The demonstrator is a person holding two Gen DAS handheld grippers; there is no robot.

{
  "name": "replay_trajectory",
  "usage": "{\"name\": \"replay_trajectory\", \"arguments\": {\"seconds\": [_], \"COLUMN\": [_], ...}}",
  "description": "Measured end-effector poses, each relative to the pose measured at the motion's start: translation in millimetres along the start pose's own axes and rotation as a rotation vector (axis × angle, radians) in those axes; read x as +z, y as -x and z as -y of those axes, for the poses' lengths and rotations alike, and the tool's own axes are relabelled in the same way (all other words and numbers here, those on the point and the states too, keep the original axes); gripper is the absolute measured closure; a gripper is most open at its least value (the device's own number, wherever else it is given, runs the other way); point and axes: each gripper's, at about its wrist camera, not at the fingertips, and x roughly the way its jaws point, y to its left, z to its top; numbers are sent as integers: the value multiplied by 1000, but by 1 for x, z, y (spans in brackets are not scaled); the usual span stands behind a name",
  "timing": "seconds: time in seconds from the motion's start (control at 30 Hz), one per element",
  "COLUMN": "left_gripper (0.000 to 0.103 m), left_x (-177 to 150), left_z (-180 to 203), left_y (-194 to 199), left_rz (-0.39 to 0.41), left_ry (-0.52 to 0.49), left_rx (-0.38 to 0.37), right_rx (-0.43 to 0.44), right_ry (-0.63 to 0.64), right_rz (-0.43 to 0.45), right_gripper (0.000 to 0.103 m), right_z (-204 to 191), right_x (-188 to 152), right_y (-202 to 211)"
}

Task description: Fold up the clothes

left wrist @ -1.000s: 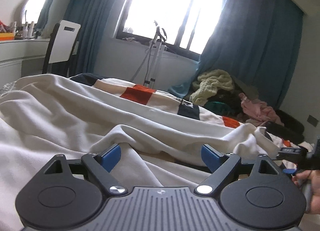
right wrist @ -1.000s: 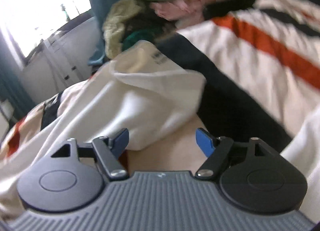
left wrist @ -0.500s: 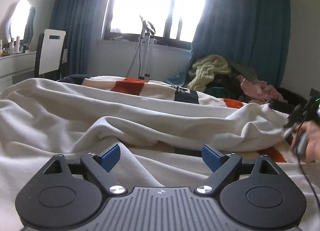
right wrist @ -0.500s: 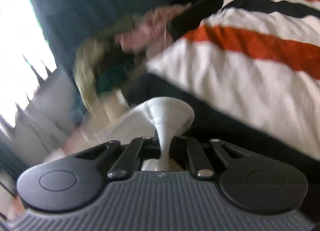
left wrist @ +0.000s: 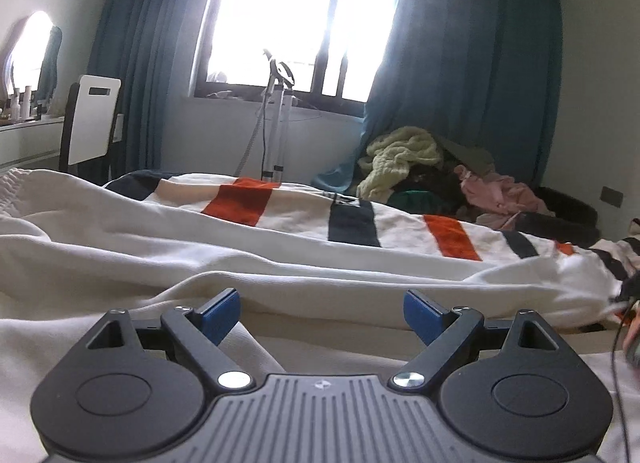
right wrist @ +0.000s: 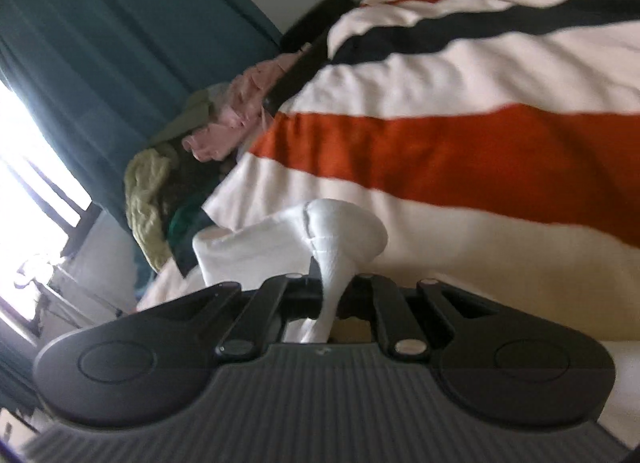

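A cream-white garment (left wrist: 168, 259) lies spread in long folds across the striped bedcover (left wrist: 352, 219). My left gripper (left wrist: 320, 313) hovers low over its near part, open, blue pads wide apart with only cloth lying below them. My right gripper (right wrist: 334, 283) is shut on a bunched corner of the white garment (right wrist: 340, 231), which flares out beyond the jaws above the striped bedcover (right wrist: 460, 151). In the left wrist view that pulled corner (left wrist: 584, 283) reaches the far right edge, where a person's hand (left wrist: 634, 337) shows.
A heap of clothes (left wrist: 404, 159) in yellow-green, pink and dark colours sits at the bed's far side under blue curtains (left wrist: 460, 75). A garment steamer stand (left wrist: 276, 123) is by the window. A white chair (left wrist: 94, 123) and a dresser (left wrist: 28, 139) stand at the left.
My right gripper closed on the garment's corner and drew it to the right, rolling as it went; the cloth now stretches longer. The left gripper stayed open in place.
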Motion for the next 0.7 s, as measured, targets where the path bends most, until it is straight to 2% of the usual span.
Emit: {"name": "replay_trajectory", "arguments": {"seconds": [0.07,0.2,0.27,0.3,0.37,0.4,0.43,0.53,0.7], "left_gripper": [12,12,12,12,12,12,12,12,11], "left_x": [0,1,0,0,0,0,0,-1,4], "left_z": [2,7,7,7,7,8,8,7,3], "left_y": [4,10,10,9,7,7,7,12,31], "left_rz": [-1,-7,-12,-18,-33,-39,-44,-60,-64], "left_ry": [-10,-28,-27,-27,-20,-18,-18,-17,2], "left_rx": [-1,3,13,19,25,27,27,30,29], "right_rx": [9,7,11,13,27,35,28,23,65], "right_ry": [1,24,71,95,103,114,142,253,417], "right_rz": [-13,-47,-74,-88,-109,-118,-113,-104,-178], "right_gripper": [96,95,90,83,58,36,25,24,26], "right_z": [14,15,12,11,10,7,2,-15,-38], "right_x": [-3,-4,-4,-3,-2,-2,-3,-7,-18], "right_y": [7,17,24,27,38,47,57,91,157]}}
